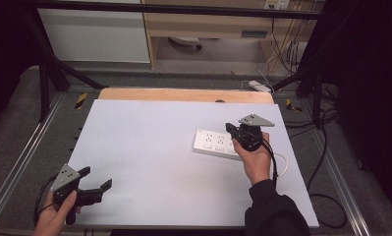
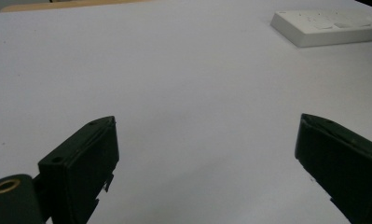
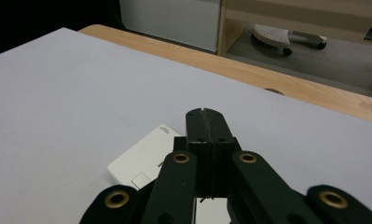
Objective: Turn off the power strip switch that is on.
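Hovering over a white power strip (image 1: 217, 142), the right tongs (image 1: 231, 129) sit w/ jaws pressed flat together, nothing between them. The right gripper view shows the two black jaws meeting in one seam at the tip, poised above the near end of the strip (image 3: 144, 161); whether the tips touch the strip can't be told. The right hand (image 1: 256, 162), in a dark sleeve, grips the tool from behind, the grey three-cornered plate on top, a cable trailing back past the wrist.

The strip lies flat on the pale counter (image 1: 149, 152), right of centre, its long side running roughly left to right, socket faces up. From the left gripper view it appears far off at top right (image 2: 328, 27), well apart from that tool.

The left tongs (image 1: 96, 184) are at the counter's near left corner, jaws spread wide w/ bare counter (image 2: 188, 84) between them, holding nothing. The left hand (image 1: 56, 216) wraps the handle at the bottom edge of the high view; this tool carries its own grey plate.

Beyond the pale sheet, a strip of wooden edge (image 1: 183, 95) runs along the counter's far side, also seen in the right gripper view (image 3: 286, 77). Behind it: a wooden shelf unit (image 1: 208, 24), and loose cables (image 1: 287, 44) at back right. A black metal frame (image 1: 174, 9) crosses the top of the high view.
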A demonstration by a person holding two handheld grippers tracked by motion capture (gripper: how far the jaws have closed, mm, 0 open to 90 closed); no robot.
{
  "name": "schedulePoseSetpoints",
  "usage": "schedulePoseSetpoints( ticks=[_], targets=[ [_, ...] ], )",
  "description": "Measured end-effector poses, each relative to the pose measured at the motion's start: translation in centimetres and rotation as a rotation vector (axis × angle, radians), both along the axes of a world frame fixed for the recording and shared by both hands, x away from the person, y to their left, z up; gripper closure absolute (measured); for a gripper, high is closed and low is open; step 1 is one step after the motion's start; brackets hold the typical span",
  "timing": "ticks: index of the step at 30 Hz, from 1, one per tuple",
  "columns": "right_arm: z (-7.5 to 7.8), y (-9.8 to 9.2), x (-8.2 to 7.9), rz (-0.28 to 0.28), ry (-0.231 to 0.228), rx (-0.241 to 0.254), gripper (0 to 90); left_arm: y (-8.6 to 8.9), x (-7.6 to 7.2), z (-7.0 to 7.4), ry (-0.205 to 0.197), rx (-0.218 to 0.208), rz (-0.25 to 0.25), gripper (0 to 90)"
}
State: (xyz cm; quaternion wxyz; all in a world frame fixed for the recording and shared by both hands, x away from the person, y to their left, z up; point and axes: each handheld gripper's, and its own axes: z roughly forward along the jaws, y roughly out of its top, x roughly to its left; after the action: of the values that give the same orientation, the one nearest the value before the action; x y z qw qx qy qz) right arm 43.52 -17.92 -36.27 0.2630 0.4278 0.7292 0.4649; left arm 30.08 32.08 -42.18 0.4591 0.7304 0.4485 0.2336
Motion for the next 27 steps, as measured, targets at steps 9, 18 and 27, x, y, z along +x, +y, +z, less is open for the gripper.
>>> schedulePoseSetpoints(
  ticks=[9,18,27],
  targets=[
    [-0.6,0.3,0.6,0.001,0.017,-0.017,90.0,0.0,0.0,0.0,0.000,0.002,-0.003,6.1],
    [-1.2,0.5,0.7,0.004,0.030,-0.026,90.0,0.0,0.0,0.0,0.000,0.003,-0.005,6.1],
    [-1.7,0.4,0.8,0.000,0.039,-0.029,90.0,-0.1,0.0,0.0,0.002,0.002,-0.007,6.1]
  ],
)
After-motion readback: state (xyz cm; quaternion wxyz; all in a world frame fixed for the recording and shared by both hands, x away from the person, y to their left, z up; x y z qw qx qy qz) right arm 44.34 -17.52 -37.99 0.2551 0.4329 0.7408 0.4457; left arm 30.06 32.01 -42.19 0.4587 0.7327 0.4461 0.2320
